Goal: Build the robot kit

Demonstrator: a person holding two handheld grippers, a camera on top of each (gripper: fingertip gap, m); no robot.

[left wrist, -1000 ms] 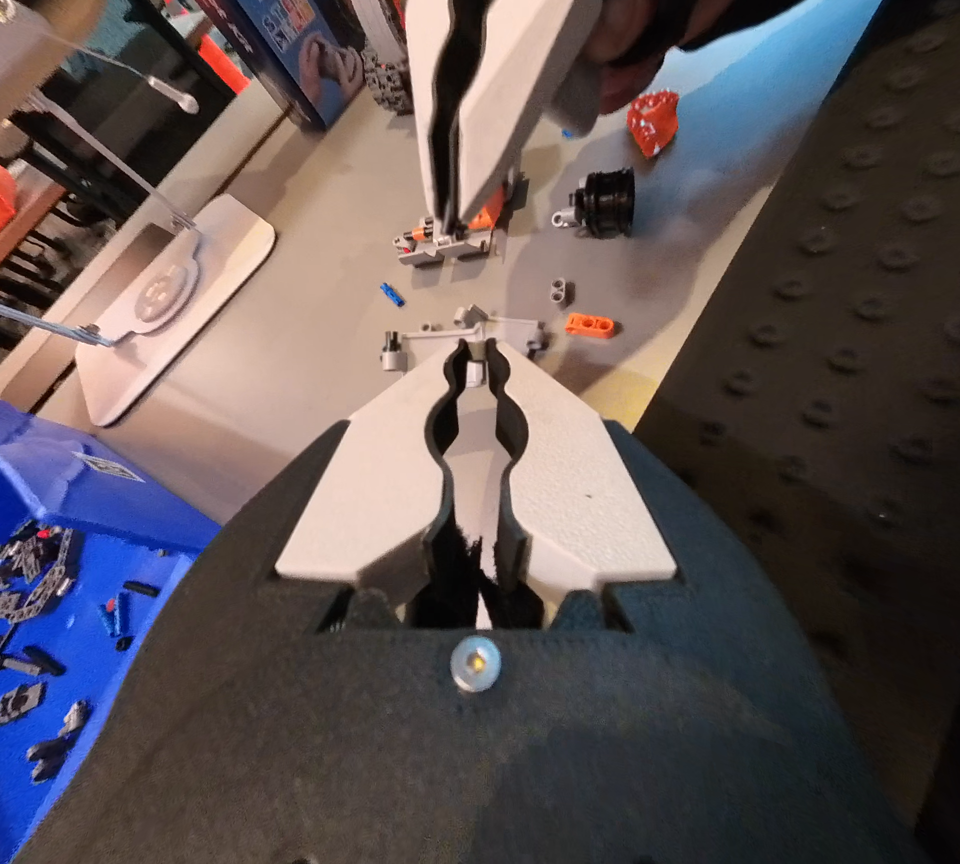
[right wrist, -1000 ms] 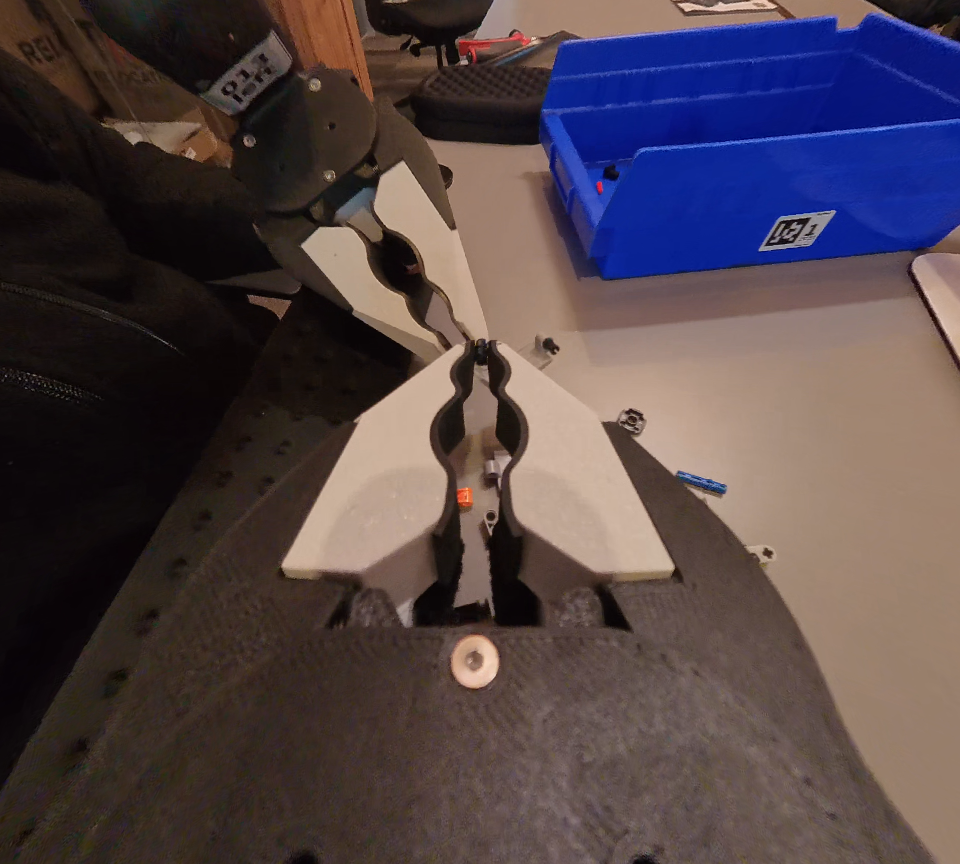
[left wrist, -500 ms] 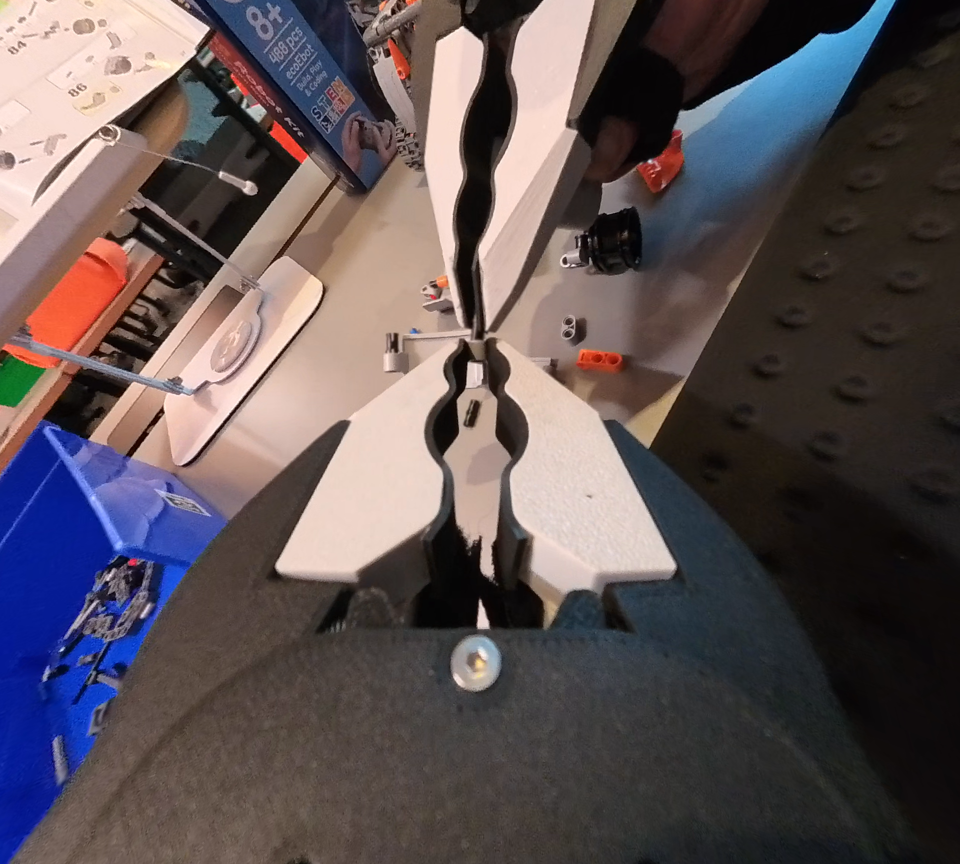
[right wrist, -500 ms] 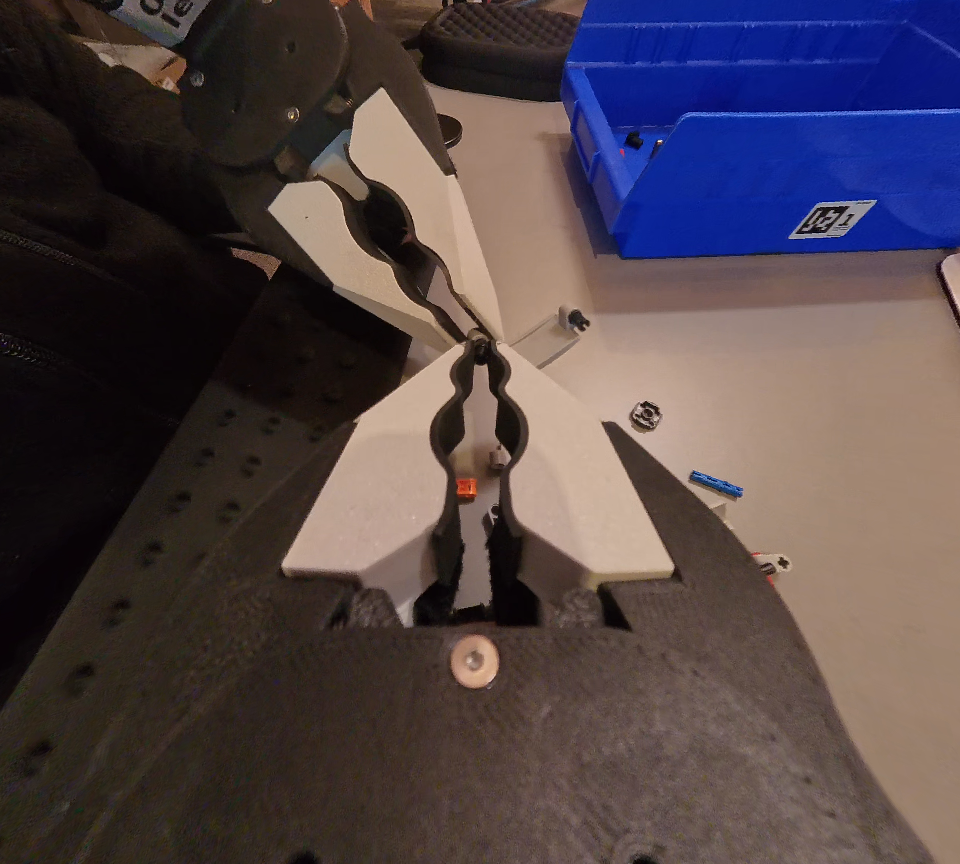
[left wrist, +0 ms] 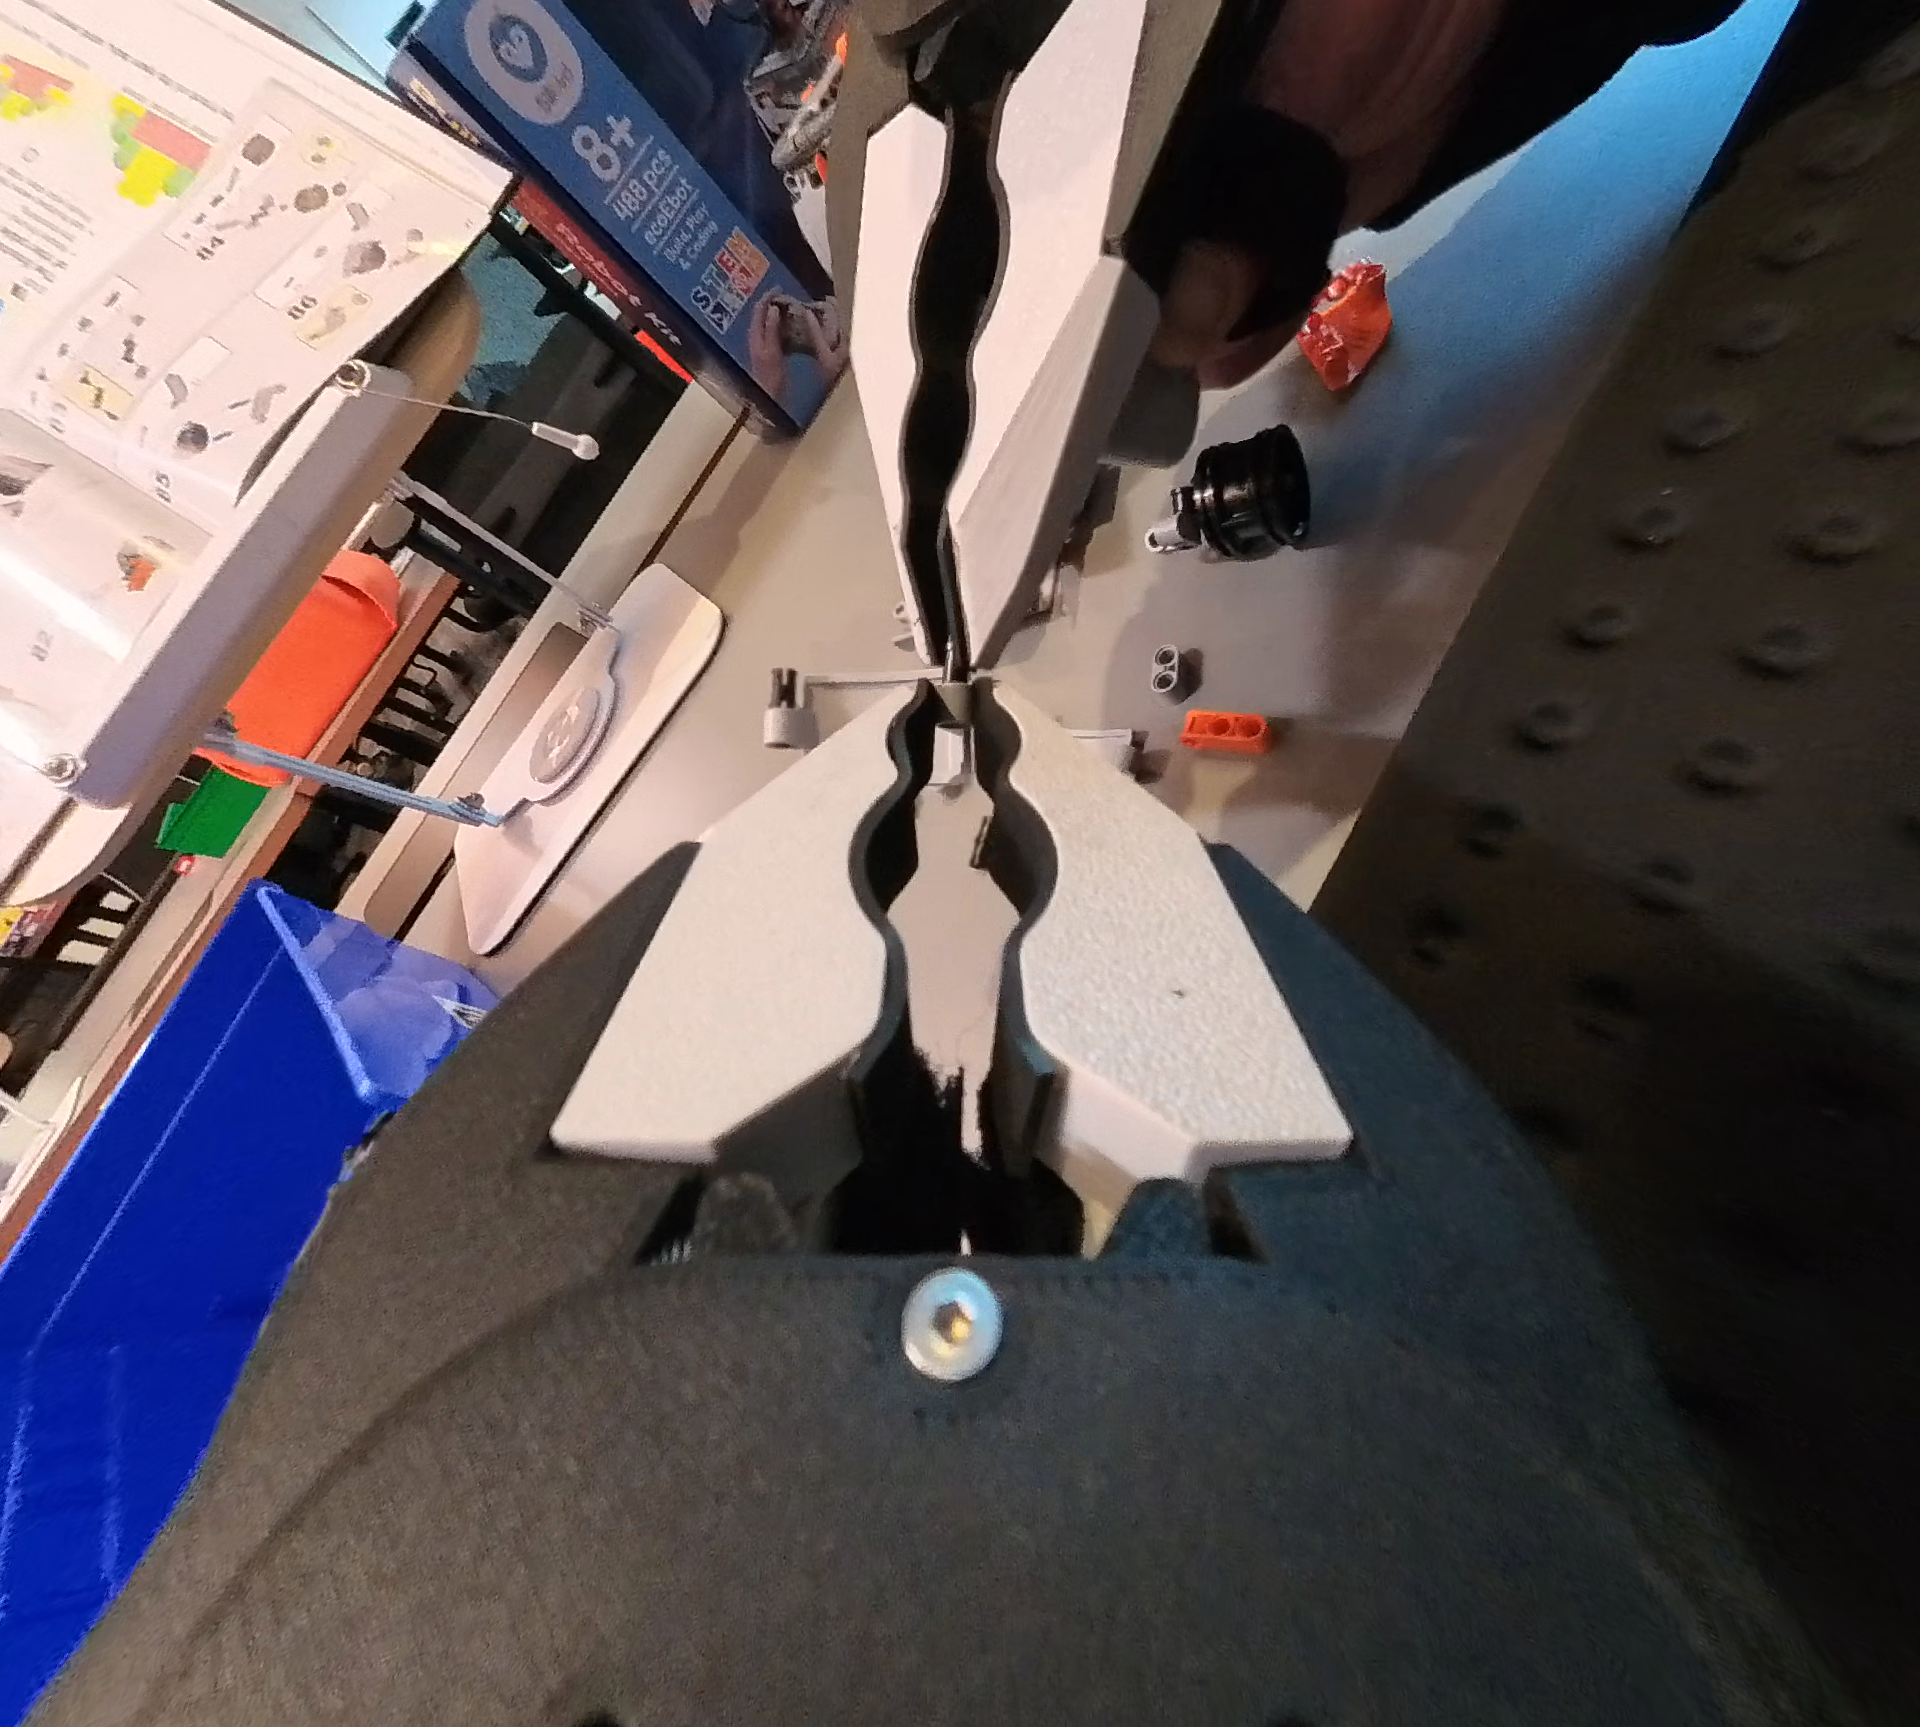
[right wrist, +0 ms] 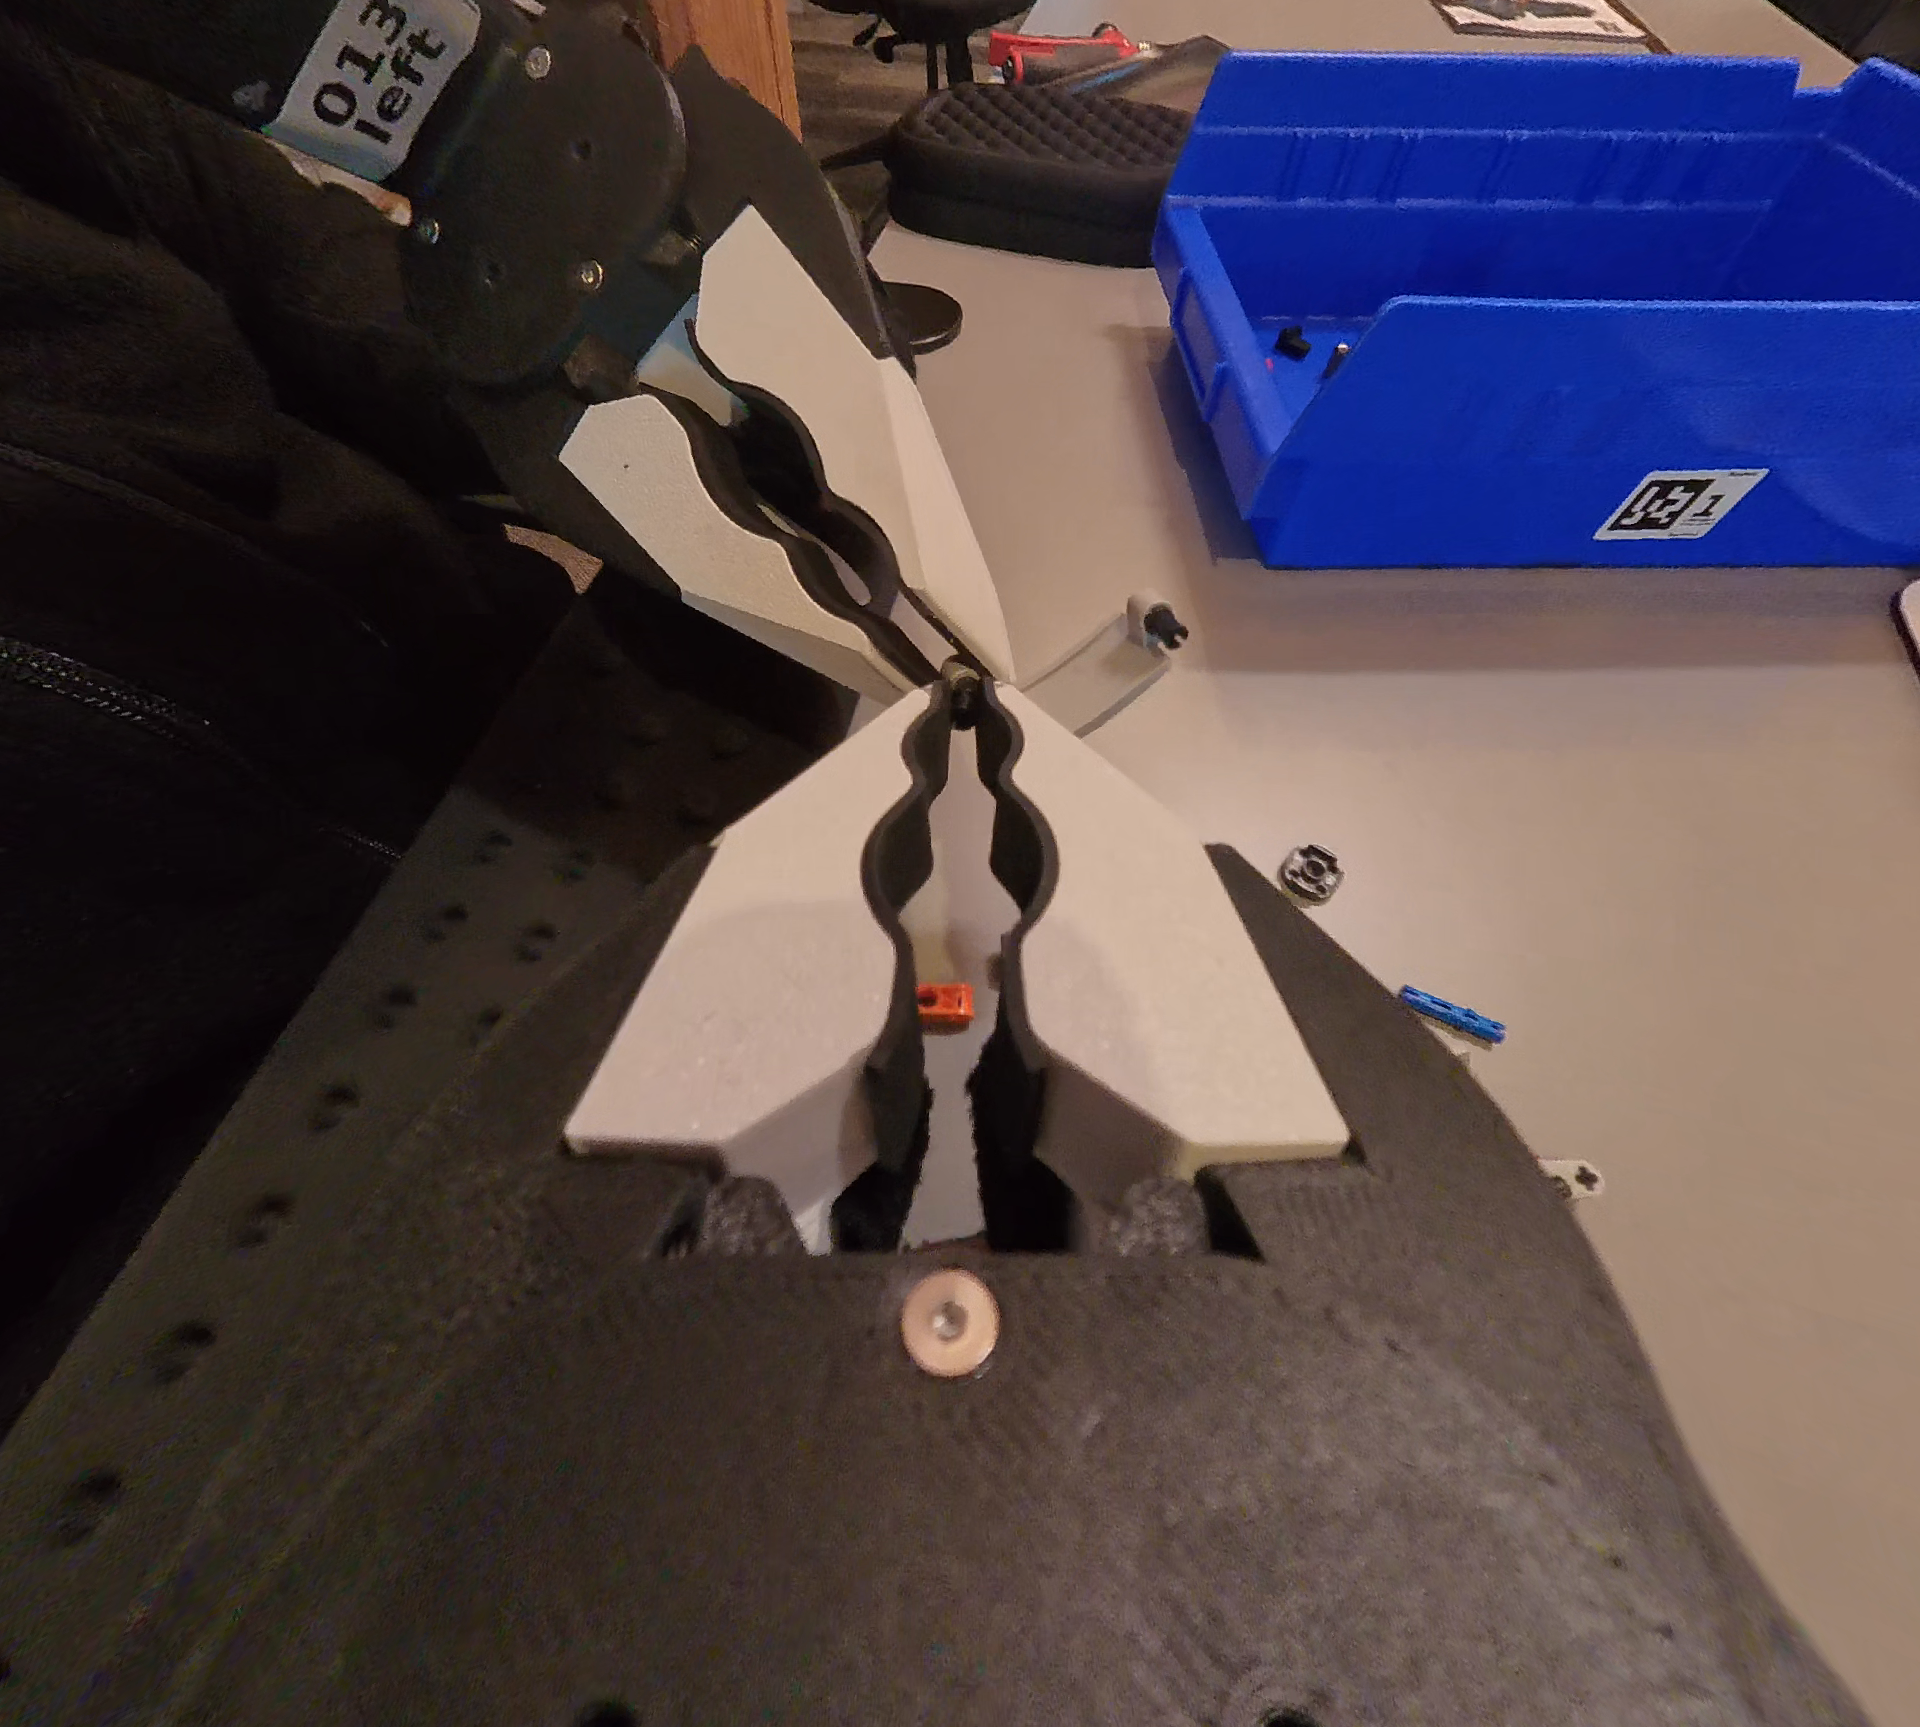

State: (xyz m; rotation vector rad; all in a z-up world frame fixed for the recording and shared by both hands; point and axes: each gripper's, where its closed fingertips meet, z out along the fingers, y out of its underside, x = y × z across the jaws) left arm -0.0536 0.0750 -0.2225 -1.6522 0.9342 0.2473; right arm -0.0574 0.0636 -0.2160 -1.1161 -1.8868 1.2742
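My left gripper (left wrist: pixel 951 709) is shut on the middle of a thin grey angled beam (left wrist: pixel 852 682), held above the table. The beam's arm ends in a grey connector (left wrist: pixel 788 716). In the right wrist view the beam (right wrist: pixel 1096 675) sticks out to the right, with a black pin in its end connector (right wrist: pixel 1153 623). My right gripper (right wrist: pixel 962 709) is shut on a small black pin (right wrist: pixel 964 698). Its tips meet the left gripper's tips (right wrist: pixel 951 667) at the beam. In the left wrist view the right gripper (left wrist: pixel 951 654) comes down from above, held by a gloved hand.
On the grey table lie an orange beam (left wrist: pixel 1226 730), a small grey connector (left wrist: pixel 1172 669), a black wheel hub (left wrist: pixel 1247 493), an orange-red part (left wrist: pixel 1345 321), a blue pin (right wrist: pixel 1449 1012) and a dark round part (right wrist: pixel 1311 872). A blue bin (right wrist: pixel 1558 389), a kit box (left wrist: pixel 644 150), a booklet stand (left wrist: pixel 582 732) and a black studded mat (left wrist: pixel 1662 742) surround them. The tips of both grippers are at nearly the same place. The small grey connector (left wrist: pixel 1172 669) is about 9 cm from my left fingertips.
The left gripper has lifted the grey beam off the table. The right gripper left the small assembly and came tip to tip with the left. Both have risen slightly since.
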